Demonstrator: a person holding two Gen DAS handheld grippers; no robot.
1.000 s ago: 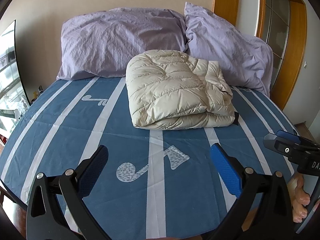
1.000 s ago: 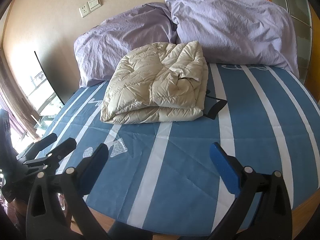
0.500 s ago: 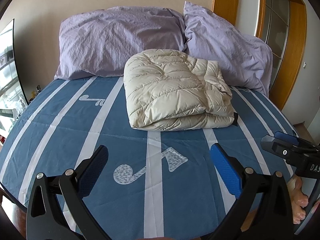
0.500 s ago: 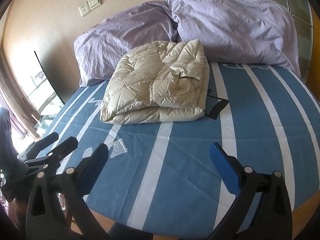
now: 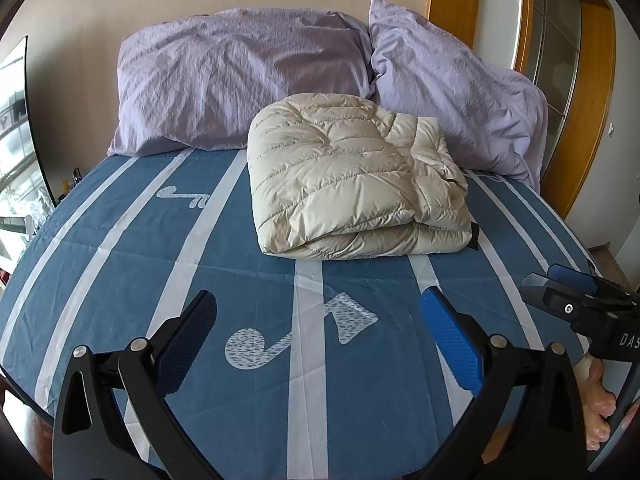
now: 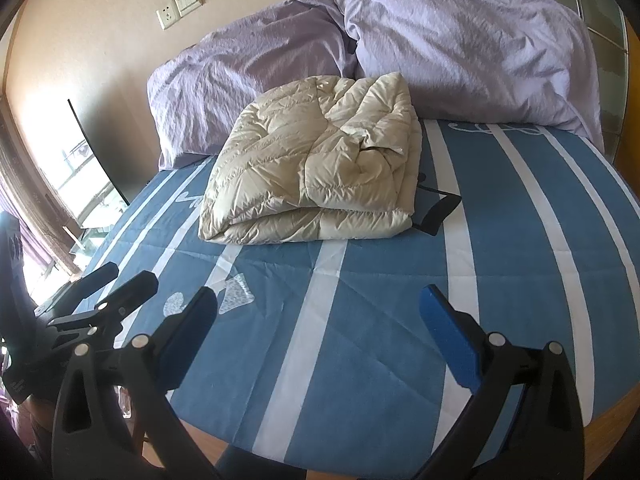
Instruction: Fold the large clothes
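Observation:
A cream quilted down jacket [image 5: 352, 184] lies folded into a thick rectangular bundle on the blue striped bed [image 5: 132, 248], in front of the pillows. It also shows in the right wrist view [image 6: 316, 176], with a black strap [image 6: 438, 212] sticking out at its right side. My left gripper [image 5: 320, 340] is open and empty, held over the near part of the bed, well short of the jacket. My right gripper [image 6: 320, 332] is open and empty too, over the bed's near edge. Each gripper shows in the other's view, the right one [image 5: 560, 284] and the left one [image 6: 108, 284].
Two lilac pillows [image 5: 240, 80] [image 5: 452, 92] lean against the wall behind the jacket. A wooden door frame [image 5: 588, 92] stands on the right. A window and a dark panel [image 6: 92, 148] are on the left. The bed's wooden rim [image 6: 612, 404] runs below my right gripper.
Both views have shifted slightly, the jacket sitting a little lower and nearer in frame. The jacket has not moved on the bed and both grippers stay open.

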